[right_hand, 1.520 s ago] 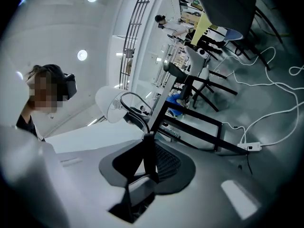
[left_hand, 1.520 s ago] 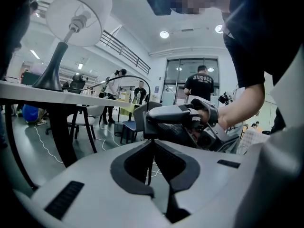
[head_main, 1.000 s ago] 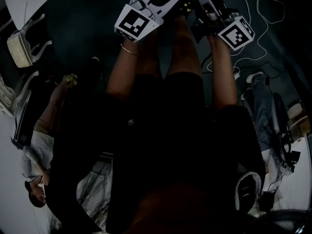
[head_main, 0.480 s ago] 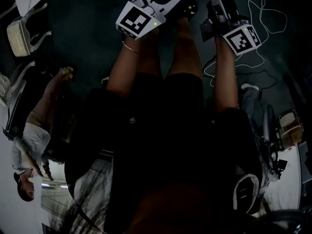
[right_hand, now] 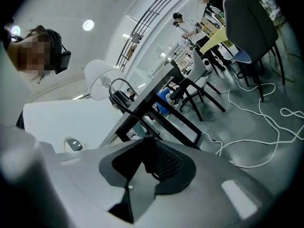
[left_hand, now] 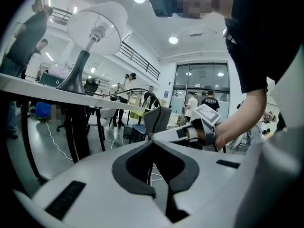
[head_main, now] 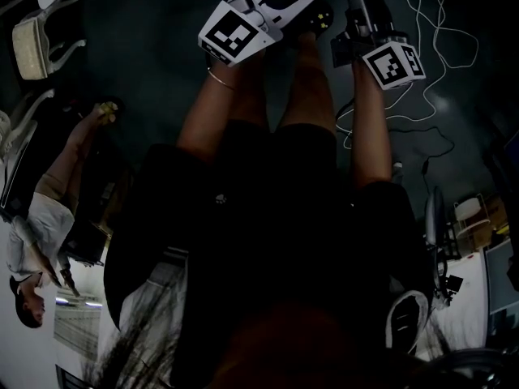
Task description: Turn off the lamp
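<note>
A long white-topped bench on black legs point(left_hand: 28, 86) crosses the left gripper view from the left. In the right gripper view it shows tilted, its black frame point(right_hand: 159, 109) slanting over a grey floor point(right_hand: 266, 141). From the head view the person holding the tools fills the middle as a dark shape. Both bare forearms reach up to the two black-and-white marker cubes, the left one point(head_main: 233, 35) and the right one point(head_main: 393, 61).

A grey padded chair point(left_hand: 159, 119) stands past the bench. Loose white cables point(right_hand: 259, 103) trail over the floor.

The white-shaded lamp with a black flared base point(left_hand: 94, 28) stands upright on the bench top, well above and to the left of both tools. From the right gripper its shade point(right_hand: 97, 83) peeks over the bench.

The white left gripper point(left_hand: 153, 144) is held below the level of the bench top. Its jaws are narrowly apart, with nothing between the pads and only floor showing through the gap. The white right gripper point(right_hand: 142, 144) is held in a bare hand point(left_hand: 228, 133) just ahead of it.

A thin black cord point(right_hand: 137, 123) arches off the bench and drops straight between the right jaws. They stand part-way closed and grip it.
</note>
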`<state>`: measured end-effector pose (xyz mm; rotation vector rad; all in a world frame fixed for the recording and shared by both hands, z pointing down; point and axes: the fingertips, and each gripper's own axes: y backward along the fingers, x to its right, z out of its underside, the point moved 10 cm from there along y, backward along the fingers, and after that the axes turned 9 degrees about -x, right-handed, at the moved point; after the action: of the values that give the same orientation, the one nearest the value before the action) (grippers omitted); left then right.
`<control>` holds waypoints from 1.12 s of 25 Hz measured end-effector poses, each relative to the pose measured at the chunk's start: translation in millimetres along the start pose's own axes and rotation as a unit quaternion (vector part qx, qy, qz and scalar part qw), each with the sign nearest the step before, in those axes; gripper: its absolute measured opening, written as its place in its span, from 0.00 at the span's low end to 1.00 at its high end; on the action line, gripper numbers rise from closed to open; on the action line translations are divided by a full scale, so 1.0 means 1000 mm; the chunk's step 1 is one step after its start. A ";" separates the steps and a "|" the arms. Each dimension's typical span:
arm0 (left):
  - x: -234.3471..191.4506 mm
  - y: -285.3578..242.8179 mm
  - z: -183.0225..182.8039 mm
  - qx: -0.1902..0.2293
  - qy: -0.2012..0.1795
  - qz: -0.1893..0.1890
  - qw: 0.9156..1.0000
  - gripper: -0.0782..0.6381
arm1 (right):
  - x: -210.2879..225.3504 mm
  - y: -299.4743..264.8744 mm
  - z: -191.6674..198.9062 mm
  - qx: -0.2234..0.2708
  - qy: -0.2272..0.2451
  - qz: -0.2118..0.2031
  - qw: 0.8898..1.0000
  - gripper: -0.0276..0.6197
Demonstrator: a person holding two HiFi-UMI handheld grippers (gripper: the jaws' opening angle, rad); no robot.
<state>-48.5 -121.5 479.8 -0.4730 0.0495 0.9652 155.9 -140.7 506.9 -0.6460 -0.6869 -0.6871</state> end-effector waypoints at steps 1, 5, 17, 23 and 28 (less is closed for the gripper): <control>0.001 -0.001 0.000 0.000 0.001 0.000 1.000 0.12 | 0.004 0.000 0.002 -0.001 0.003 0.006 1.000 0.15; 0.000 -0.004 0.003 -0.001 -0.002 -0.006 1.000 0.12 | 0.017 0.002 0.011 -0.006 0.010 0.030 0.999 0.15; -0.008 0.023 0.005 -0.003 0.010 -0.006 1.000 0.12 | 0.015 -0.001 0.034 -0.007 0.001 0.063 0.998 0.15; -0.010 0.022 0.005 -0.002 0.011 -0.017 1.000 0.12 | 0.010 0.003 0.020 0.026 0.014 0.055 0.998 0.10; -0.010 0.028 0.001 -0.005 0.011 -0.030 0.999 0.12 | -0.002 0.009 0.008 0.049 0.024 0.051 0.997 0.05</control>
<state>-76.7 -115.7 472.9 -0.4921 0.0499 0.9025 158.7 -128.6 507.6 -0.5683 -0.6350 -0.5683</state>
